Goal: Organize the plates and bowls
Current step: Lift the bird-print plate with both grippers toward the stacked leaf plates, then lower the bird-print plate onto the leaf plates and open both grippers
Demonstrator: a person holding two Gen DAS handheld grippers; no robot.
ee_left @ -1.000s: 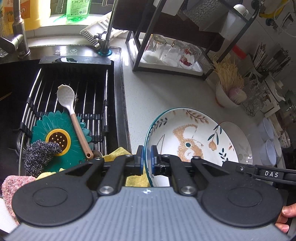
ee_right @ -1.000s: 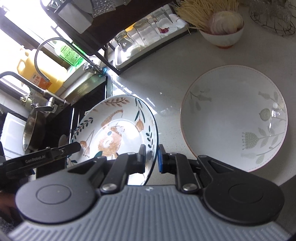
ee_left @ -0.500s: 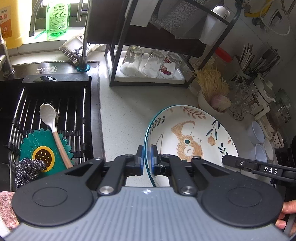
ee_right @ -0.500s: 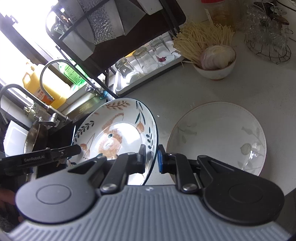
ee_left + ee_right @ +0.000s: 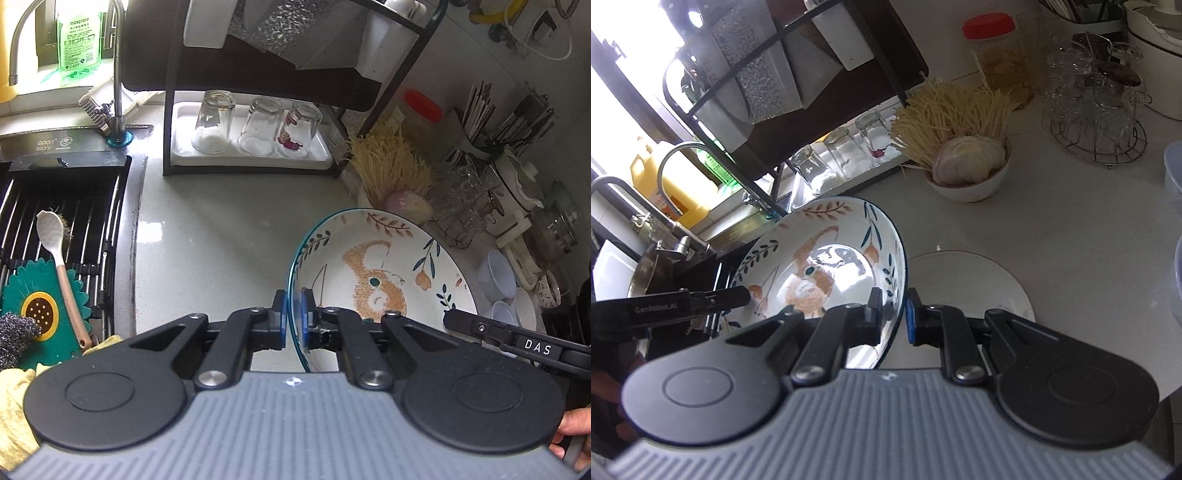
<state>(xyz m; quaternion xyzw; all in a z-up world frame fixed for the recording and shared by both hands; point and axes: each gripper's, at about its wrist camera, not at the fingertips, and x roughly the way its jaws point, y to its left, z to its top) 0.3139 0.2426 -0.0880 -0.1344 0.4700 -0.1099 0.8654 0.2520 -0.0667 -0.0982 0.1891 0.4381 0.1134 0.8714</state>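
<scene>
Now the squirrel bowl [image 5: 384,273], still pinched by both grippers' jaws, has travelled from the sink [image 5: 66,206] over the plain plate [image 5: 975,284].

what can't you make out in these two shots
- White plate, right wrist view: its near part is hidden behind the right tongs and the bowl; pattern washed out.
- White plate, left wrist view: fully hidden behind the bowl.
- Sink rack, left wrist view: cut off by the left edge.
- Bottle label, left wrist view: small print too fine to read.
</scene>
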